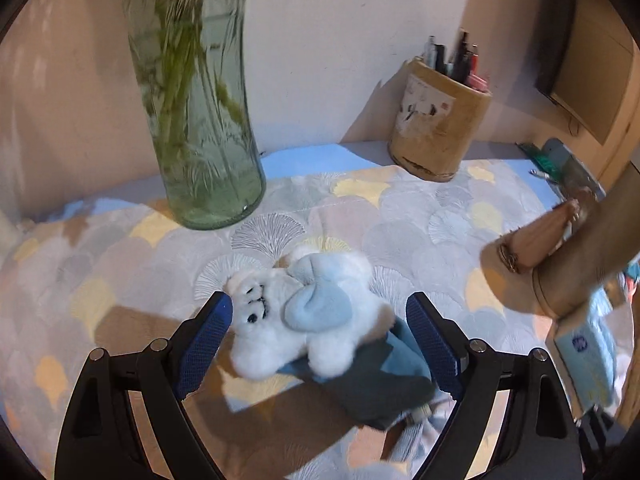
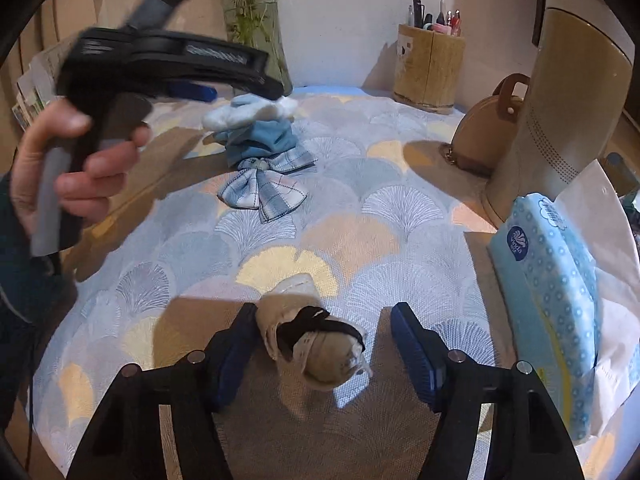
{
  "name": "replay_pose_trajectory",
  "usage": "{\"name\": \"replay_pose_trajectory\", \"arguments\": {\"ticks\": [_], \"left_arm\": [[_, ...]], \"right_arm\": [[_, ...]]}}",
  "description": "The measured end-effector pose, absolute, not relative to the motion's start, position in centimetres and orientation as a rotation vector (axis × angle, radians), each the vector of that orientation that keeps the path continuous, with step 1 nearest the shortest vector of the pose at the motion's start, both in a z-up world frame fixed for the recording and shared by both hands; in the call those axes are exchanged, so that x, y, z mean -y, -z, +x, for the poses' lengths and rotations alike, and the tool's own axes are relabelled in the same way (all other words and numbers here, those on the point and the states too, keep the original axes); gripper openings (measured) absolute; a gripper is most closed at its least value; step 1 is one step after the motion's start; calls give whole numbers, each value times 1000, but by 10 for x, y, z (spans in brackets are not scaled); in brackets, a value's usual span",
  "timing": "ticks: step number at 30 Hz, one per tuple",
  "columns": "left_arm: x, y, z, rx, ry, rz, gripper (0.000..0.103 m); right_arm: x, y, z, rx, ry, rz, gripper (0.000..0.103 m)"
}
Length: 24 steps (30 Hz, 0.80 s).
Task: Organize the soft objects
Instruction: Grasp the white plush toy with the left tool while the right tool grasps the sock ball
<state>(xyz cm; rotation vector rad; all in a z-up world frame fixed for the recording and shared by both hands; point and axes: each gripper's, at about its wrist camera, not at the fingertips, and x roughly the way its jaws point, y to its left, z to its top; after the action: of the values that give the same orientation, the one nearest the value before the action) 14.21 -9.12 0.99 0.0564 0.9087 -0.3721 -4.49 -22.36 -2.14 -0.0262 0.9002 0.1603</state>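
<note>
Right wrist view, near: right gripper [image 2: 320, 344] jaws apart around a beige rolled sock [image 2: 316, 344]; left pad touches it, right pad clear. Mid frame: plaid bow [image 2: 266, 192]. Upper left: person's hand [image 2: 76, 168].

Left wrist view, lower centre: left gripper [image 1: 320, 336] jaws wide apart, flanking a white plush toy [image 1: 296, 320] on blue cloth [image 1: 384, 384]. Beyond: glass vase [image 1: 200, 120], pen holder [image 1: 436, 128].

A plain pale wall [image 2: 340, 20] stood at the frame's top behind the bench [image 2: 360, 208], whose fan-patterned cloth caught warm light.
</note>
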Motion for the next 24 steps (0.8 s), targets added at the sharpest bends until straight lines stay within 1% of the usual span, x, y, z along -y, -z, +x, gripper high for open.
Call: {"name": "replay_pose_trajectory", "arguments": {"ticks": [1,2,3,4,5,6,7,8,9,11,14,16,17,18,19,20,22,24], "left_arm": [[91,-8,144,-906,365,47,84],[91,-6,146,-906,360,46,71],[93,-4,147,-911,351,58,62],[96,-2,148,-910,331,82,57],[97,-2,150,-910,329,88,49],[95,-4,149,-911,333,79,42],[90,-8,148,-908,343,47,37],[87,-11,147,-905,348,31,25],[82,-16,144,-899,360,7,19],[73,-28,135,-876,355,-13,18],[65,-38,124,-864,370,-18,18],[58,-44,117,-862,383,-30,21],[57,-44,115,-869,387,-35,40],[57,-44,114,-883,393,-35,65],[61,-43,114,-895,403,-19,77],[65,-43,113,-892,399,6,86],[84,-39,114,-869,379,113,86],[97,-30,123,-901,367,154,86]], "right_arm": [[224,22,-45,-902,-161,-24,67],[224,22,-45,-901,-160,-25,67],[223,22,-45,-901,-158,-28,67],[222,21,-46,-900,-157,-33,64],[221,21,-47,-895,-170,-38,52],[219,21,-47,-891,-181,-43,47],[218,20,-49,-885,-180,-52,46],[216,20,-50,-882,-178,-55,46],[216,20,-51,-880,-180,-55,46],[218,19,-52,-873,-190,-39,45],[222,16,-57,-843,-209,-14,45],[223,14,-60,-824,-215,-12,45],[223,14,-60,-822,-215,-13,45],[222,14,-60,-823,-213,-16,45],[222,14,-60,-824,-209,-19,45],[221,14,-59,-827,-207,-21,45],[222,14,-58,-833,-209,-16,45],[223,14,-59,-835,-207,-6,46]]}}
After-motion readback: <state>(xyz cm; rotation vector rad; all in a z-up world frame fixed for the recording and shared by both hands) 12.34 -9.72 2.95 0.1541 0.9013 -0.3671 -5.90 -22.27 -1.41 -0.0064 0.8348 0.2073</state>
